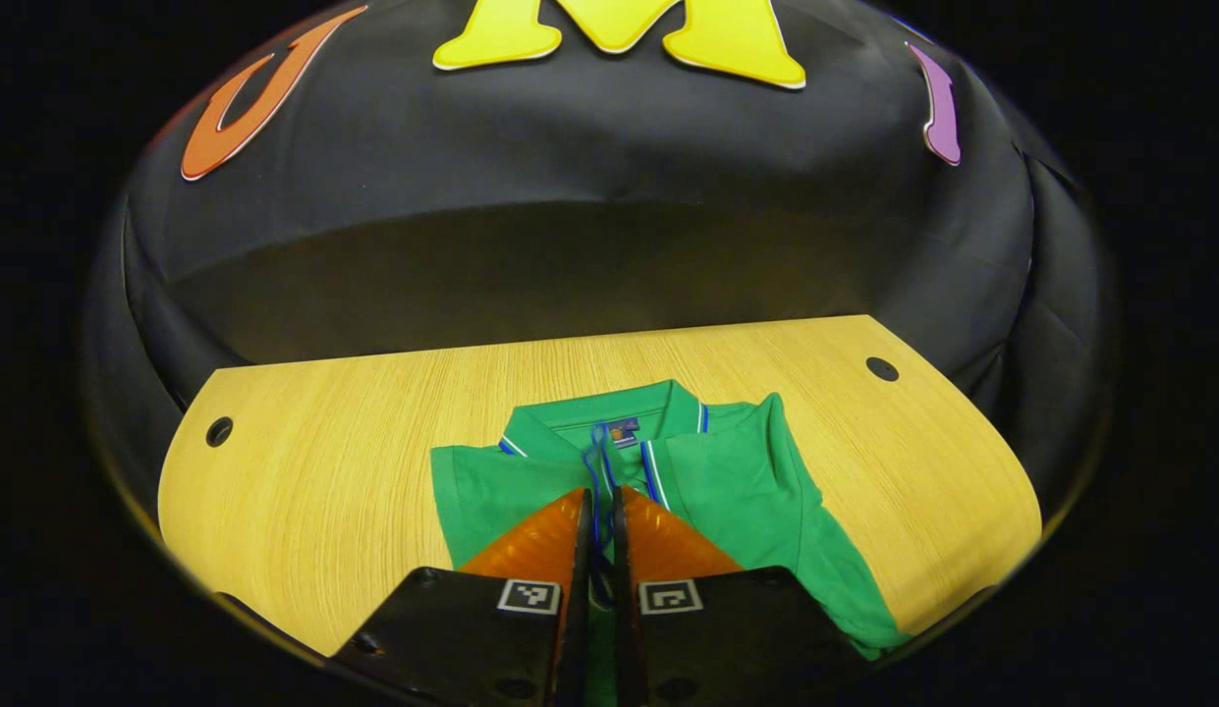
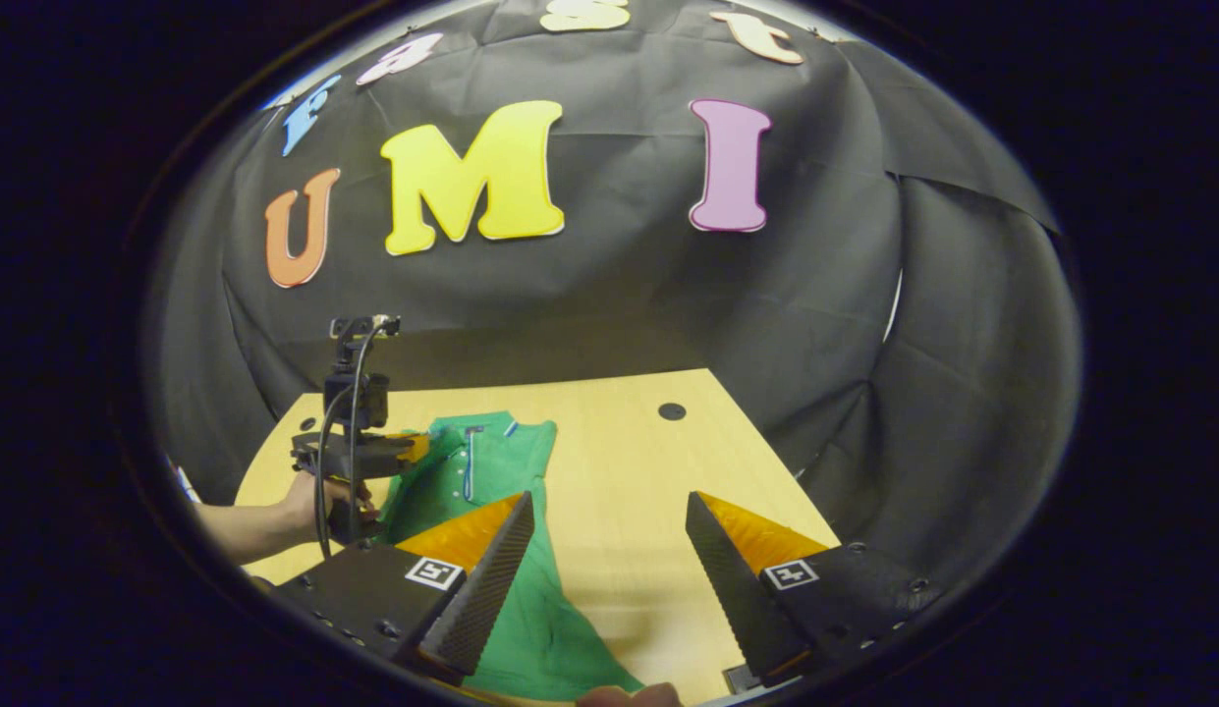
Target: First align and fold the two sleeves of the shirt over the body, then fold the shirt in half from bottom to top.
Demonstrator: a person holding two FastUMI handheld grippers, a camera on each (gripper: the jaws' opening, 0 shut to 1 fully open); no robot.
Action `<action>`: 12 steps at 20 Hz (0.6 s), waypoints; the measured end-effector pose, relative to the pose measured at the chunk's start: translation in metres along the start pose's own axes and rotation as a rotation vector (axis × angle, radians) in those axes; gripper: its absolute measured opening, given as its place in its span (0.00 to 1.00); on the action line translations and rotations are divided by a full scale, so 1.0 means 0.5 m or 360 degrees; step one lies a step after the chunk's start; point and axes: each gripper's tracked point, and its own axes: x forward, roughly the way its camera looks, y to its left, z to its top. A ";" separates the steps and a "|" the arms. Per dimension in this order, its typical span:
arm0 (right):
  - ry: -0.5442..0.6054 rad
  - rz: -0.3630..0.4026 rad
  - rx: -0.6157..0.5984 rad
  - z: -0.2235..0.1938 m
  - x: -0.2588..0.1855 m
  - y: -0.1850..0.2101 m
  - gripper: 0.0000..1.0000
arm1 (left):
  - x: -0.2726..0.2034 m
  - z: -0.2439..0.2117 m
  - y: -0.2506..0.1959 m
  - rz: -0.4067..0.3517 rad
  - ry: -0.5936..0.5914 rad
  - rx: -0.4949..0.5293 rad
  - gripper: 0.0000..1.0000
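A green polo shirt (image 1: 747, 481) lies collar-up on the wooden table (image 1: 324, 452), its right sleeve folded in over the body. In the left gripper view my left gripper (image 1: 599, 491) sits over the shirt's chest just below the collar. It is shut on a fold of green sleeve fabric with blue trim that shows in the narrow gap. In the right gripper view my right gripper (image 2: 609, 501) hangs open above bare table to the right of the shirt (image 2: 491, 457), holding nothing. The left gripper (image 2: 359, 454) appears there too, held by a hand (image 2: 309, 506) at the shirt's left side.
The table (image 2: 629, 462) has small round holes near its far corners (image 1: 882, 369) (image 2: 672, 410). Black cloth walls close in behind and on both sides. A fingertip (image 2: 629, 695) shows at the bottom edge of the right gripper view.
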 end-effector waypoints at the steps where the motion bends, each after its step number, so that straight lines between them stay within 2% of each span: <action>1: -0.0006 -0.0006 0.0001 -0.002 -0.002 -0.005 0.95 | -0.003 0.002 -0.004 -0.0006 -0.0006 0.0003 0.38; 3: -0.0002 0.0002 -0.0002 -0.005 0.001 -0.001 0.93 | -0.027 0.023 -0.001 0.0017 -0.0051 0.0004 0.79; 4: -0.0003 0.0015 -0.0002 -0.004 0.001 0.006 0.95 | -0.022 0.022 0.001 0.0035 -0.0080 0.0003 1.00; 12: -0.0074 0.0182 -0.0138 0.007 -0.009 0.079 0.95 | -0.215 0.063 0.059 0.0157 -0.0267 -0.0044 1.00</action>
